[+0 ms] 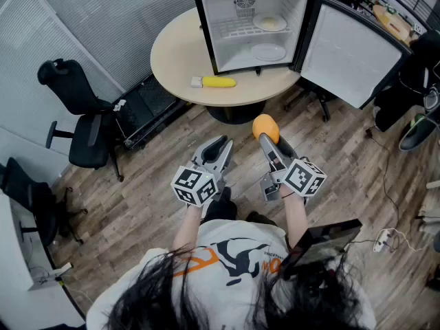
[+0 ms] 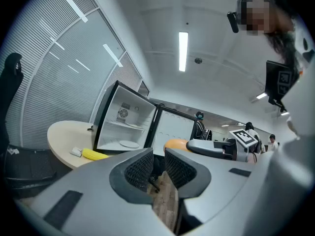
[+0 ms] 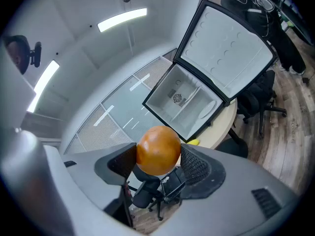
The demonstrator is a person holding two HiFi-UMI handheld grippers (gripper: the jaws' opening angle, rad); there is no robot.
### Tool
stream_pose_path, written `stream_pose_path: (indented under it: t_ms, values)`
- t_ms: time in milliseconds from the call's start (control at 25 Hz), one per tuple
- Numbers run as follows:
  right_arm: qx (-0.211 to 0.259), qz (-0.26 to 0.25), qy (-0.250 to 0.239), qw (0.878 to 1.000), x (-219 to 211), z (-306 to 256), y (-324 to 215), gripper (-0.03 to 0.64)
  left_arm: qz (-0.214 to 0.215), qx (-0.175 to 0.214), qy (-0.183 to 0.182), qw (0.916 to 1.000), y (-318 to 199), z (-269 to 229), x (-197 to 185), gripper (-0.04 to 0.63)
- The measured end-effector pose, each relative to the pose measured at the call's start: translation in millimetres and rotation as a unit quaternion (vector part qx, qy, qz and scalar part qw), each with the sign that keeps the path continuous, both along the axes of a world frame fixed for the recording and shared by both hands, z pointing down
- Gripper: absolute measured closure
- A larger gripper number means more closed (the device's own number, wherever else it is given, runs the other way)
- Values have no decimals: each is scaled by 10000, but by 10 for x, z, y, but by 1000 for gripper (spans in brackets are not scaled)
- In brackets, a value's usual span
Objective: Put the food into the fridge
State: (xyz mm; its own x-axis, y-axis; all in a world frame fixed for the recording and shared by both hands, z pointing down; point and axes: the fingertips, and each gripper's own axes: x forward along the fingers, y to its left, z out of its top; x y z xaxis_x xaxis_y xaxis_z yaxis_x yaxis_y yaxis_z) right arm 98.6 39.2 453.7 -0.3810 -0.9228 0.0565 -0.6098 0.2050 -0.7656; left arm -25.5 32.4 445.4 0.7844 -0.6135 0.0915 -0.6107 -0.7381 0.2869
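Note:
My right gripper (image 1: pixel 267 135) is shut on an orange (image 1: pixel 265 126), held above the wood floor in front of the round table (image 1: pixel 175 47). In the right gripper view the orange (image 3: pixel 158 150) sits squarely between the two pads. My left gripper (image 1: pixel 221 143) hangs beside it to the left, its jaws a narrow gap apart with nothing between them (image 2: pixel 158 161). The small fridge (image 1: pixel 208 40) stands open on the table, door (image 1: pixel 350 53) swung right. Inside, one plate (image 1: pixel 269 23) lies on the shelf and another (image 1: pixel 268 51) on the bottom. A yellow piece of food (image 1: pixel 218 82) lies on the table before the fridge.
A small white item (image 1: pixel 197 82) lies next to the yellow food. Black office chairs (image 1: pixel 82 122) stand at the left, and another is under the fridge door at the right. Cables and a power strip (image 1: pixel 385 239) lie on the floor at the right.

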Motion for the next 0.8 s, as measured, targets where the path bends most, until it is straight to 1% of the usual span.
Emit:
stream_pose_path:
  t_ms: [240,400,600,800]
  values:
    - [-13,-67,-111,9999,-3,46,67,325,87,19,-18,10000,59,-10,77,522]
    - [63,15,-11,10000,40,-1,96,325,125,26,-48,9999,101,-5,123,522]
    - [49,-13,-82,10000,40,16,125,325,137,41,-73,9999,131,-6,141,522]
    - [86,135,-16,9999,127,-22,128,325,133,55,-102,9998,154,-3,169,522]
